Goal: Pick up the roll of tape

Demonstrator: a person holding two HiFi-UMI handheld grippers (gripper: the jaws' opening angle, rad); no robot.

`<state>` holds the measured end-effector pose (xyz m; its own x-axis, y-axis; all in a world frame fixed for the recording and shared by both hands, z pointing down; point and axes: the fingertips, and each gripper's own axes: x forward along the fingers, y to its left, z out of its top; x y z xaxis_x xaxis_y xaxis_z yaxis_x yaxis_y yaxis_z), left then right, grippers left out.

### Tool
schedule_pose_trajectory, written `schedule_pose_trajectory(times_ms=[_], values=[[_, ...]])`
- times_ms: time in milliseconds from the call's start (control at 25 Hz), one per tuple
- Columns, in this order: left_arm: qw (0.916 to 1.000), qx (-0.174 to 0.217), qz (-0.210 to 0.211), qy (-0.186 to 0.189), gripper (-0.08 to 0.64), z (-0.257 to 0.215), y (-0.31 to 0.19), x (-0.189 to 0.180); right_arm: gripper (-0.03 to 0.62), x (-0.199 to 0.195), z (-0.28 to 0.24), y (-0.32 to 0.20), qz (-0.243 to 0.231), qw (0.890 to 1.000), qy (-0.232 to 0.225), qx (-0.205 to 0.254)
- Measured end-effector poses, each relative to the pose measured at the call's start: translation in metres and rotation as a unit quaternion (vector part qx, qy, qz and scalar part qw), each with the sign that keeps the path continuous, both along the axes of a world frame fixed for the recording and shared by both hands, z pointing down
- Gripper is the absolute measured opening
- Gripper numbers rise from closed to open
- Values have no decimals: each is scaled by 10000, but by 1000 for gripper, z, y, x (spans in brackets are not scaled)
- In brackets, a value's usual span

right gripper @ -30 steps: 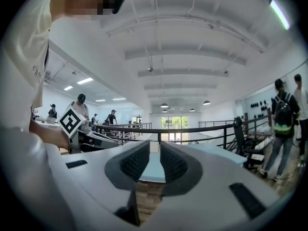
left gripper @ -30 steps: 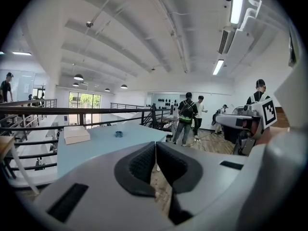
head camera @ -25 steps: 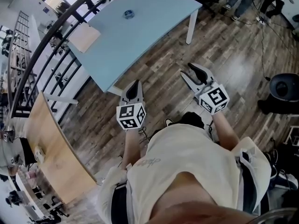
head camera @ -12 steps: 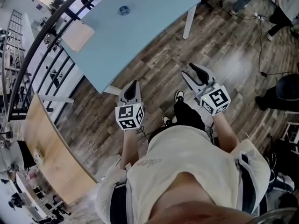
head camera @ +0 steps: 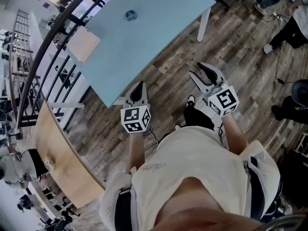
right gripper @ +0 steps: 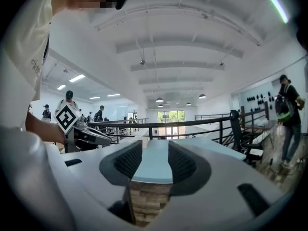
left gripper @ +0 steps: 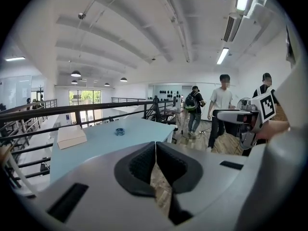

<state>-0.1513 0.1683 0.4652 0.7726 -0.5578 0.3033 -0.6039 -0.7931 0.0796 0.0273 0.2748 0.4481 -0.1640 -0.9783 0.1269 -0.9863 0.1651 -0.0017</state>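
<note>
A small dark-blue roll of tape [head camera: 131,15] lies on the far part of the light-blue table [head camera: 159,18], well away from both grippers. In the left gripper view the roll of tape [left gripper: 119,131] is small on the tabletop ahead. My left gripper [head camera: 138,85] hangs over the wood floor just short of the table's near corner, jaws shut with nothing between them [left gripper: 155,150]. My right gripper [head camera: 199,71] is held beside it, over the floor, jaws open and empty [right gripper: 155,160].
A flat cardboard box [head camera: 84,44] lies at the table's left end. A black railing [head camera: 48,42] runs behind the table. A wooden desk [head camera: 57,153] stands at left. People stand at the far right [left gripper: 222,107]. A white table leg [head camera: 203,24] is on the right.
The person has taken a step, so the view swayed slightly. Both grippers keep their places in front of the body and their jaws have not changed.
</note>
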Motion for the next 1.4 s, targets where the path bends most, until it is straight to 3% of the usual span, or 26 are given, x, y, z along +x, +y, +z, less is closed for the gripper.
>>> schedule_pose_trajectory(times_ms=[320,560,920,1400], values=[[9998,129,-129,-46,21,-17,-42,64,178,59,-6,-56,-266,9995,183,38],[9989,107,-459,-47,21,-15,-66,73,178,82,-5,-84,-452,9987,214,44],[9978,-213,-618,-91,21,8,-92,80,178,93,9,-121,-589,9982,74,-122],[9990,-88,-410,181,21,-5,-197,126,178,121,-3,-199,-381,9988,201,-234]])
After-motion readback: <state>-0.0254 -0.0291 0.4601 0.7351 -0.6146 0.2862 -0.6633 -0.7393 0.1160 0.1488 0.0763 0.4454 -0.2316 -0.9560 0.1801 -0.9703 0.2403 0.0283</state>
